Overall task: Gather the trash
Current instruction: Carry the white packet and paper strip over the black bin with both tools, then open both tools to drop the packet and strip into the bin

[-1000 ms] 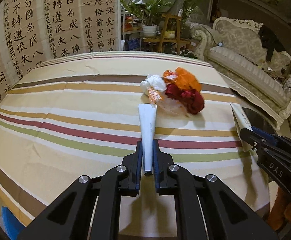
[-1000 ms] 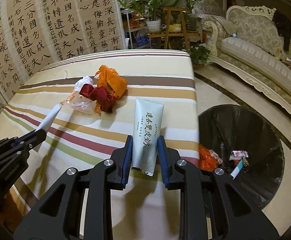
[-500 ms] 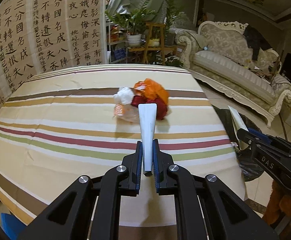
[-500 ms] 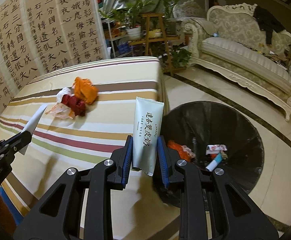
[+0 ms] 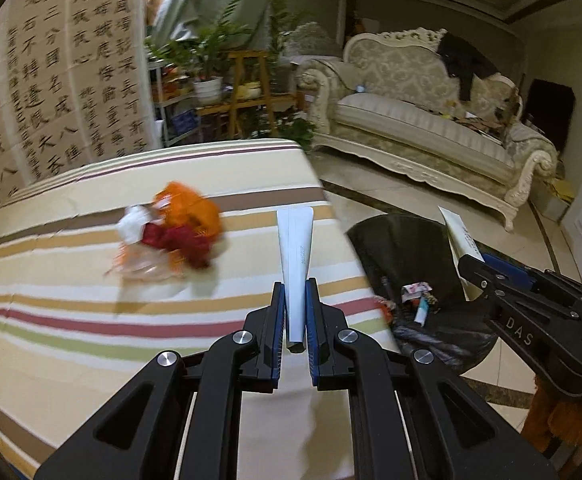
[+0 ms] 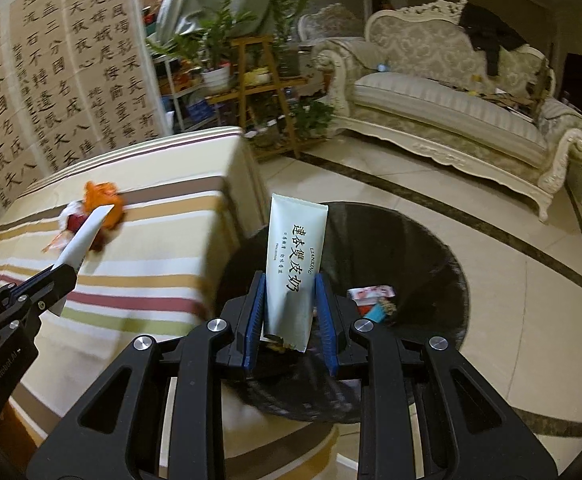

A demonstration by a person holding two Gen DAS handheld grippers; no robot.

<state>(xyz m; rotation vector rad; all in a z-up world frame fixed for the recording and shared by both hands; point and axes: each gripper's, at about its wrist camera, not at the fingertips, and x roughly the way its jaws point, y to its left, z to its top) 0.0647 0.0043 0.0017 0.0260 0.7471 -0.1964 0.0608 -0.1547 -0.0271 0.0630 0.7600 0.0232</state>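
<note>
My left gripper [image 5: 294, 312] is shut on a white folded wrapper [image 5: 296, 256] and holds it above the striped table's right edge. My right gripper [image 6: 290, 304] is shut on a pale tube-shaped packet with black Chinese lettering [image 6: 294, 264], held over the black trash bin [image 6: 431, 248]. The bin also shows in the left wrist view [image 5: 395, 240], with several scraps inside. A heap of orange, red and white crumpled trash [image 5: 173, 226] lies on the table; it shows too in the right wrist view [image 6: 103, 200].
The table wears a striped cloth [image 5: 71, 320]. A calligraphy screen [image 5: 43, 92] stands behind it. Potted plants on a wooden stand [image 5: 247, 80] and an ornate sofa [image 5: 431, 120] line the far side. Tiled floor [image 6: 511, 300] surrounds the bin.
Both grippers have swung right, away from the table's middle toward the bin. The right gripper's packet now hangs over the bin. Both keep their hold.
</note>
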